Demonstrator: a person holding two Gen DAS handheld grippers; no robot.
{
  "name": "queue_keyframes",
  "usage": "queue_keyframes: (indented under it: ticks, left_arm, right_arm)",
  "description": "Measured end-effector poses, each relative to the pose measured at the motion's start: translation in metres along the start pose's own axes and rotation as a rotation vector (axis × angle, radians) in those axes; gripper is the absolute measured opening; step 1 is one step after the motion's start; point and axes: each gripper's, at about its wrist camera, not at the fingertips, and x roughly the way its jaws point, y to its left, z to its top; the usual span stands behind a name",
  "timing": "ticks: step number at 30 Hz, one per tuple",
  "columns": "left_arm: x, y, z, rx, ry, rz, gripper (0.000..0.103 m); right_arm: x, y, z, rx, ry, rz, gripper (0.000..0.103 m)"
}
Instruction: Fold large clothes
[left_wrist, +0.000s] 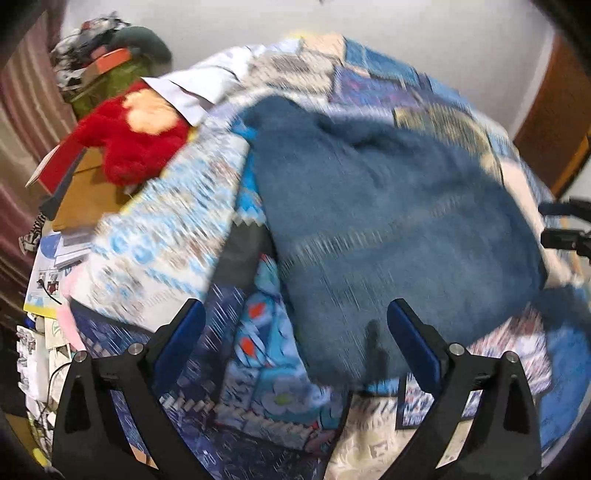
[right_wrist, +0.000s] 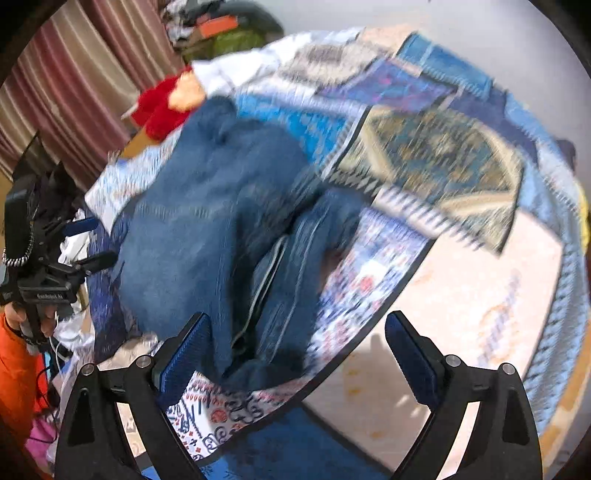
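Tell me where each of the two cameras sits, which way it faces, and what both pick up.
Left wrist view: sits on the left gripper, looking steeply down at the jeans on the patterned bedspread; its own open fingers frame the bottom, and the right gripper's fingertips show at the right edge.
Right wrist view: sits on the right gripper, looking down at the jeans' other side; its open fingers show, plus the left gripper held in a hand.
Shared: jeans, bedspread, red plush toy.

Blue denim jeans (left_wrist: 388, 221) (right_wrist: 207, 221): lying folded over and rumpled on the patchwork bedspread (left_wrist: 424, 96), waistband showing.
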Motion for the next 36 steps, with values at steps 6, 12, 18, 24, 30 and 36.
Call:
queue_keyframes:
  ticks: [6, 12, 18, 24, 30, 36]
  left_arm:
    - [0.006, 0.006, 0.060, -0.036, -0.076, 0.009, 0.100]
    - [0.060, -0.004, 0.105, -0.064, -0.046, -0.046, 0.100]
    - [0.118, 0.004, 0.113, -0.120, 0.043, -0.023, 0.100]
    - [0.111, 0.028, 0.105, -0.163, 0.030, 0.017, 0.101]
    - [0.050, 0.038, 0.096, -0.134, -0.051, 0.157, 0.101]
    - [-0.049, 0.029, 0.083, -0.150, -0.222, 0.121, 0.101]
  right_arm:
    - [-0.012, -0.002, 0.049, 0.058, -0.114, 0.049, 0.094]
    - [0.038, 0.019, 0.106, 0.061, -0.112, 0.109, 0.094]
    - [0.093, 0.007, 0.122, 0.103, -0.019, 0.107, 0.094]
    - [0.109, -0.040, 0.114, 0.132, 0.017, 0.024, 0.094]
    - [0.049, -0.064, 0.093, 0.216, -0.090, -0.066, 0.094]
    - [-0.058, -0.036, 0.064, 0.194, -0.296, -0.052, 0.094]
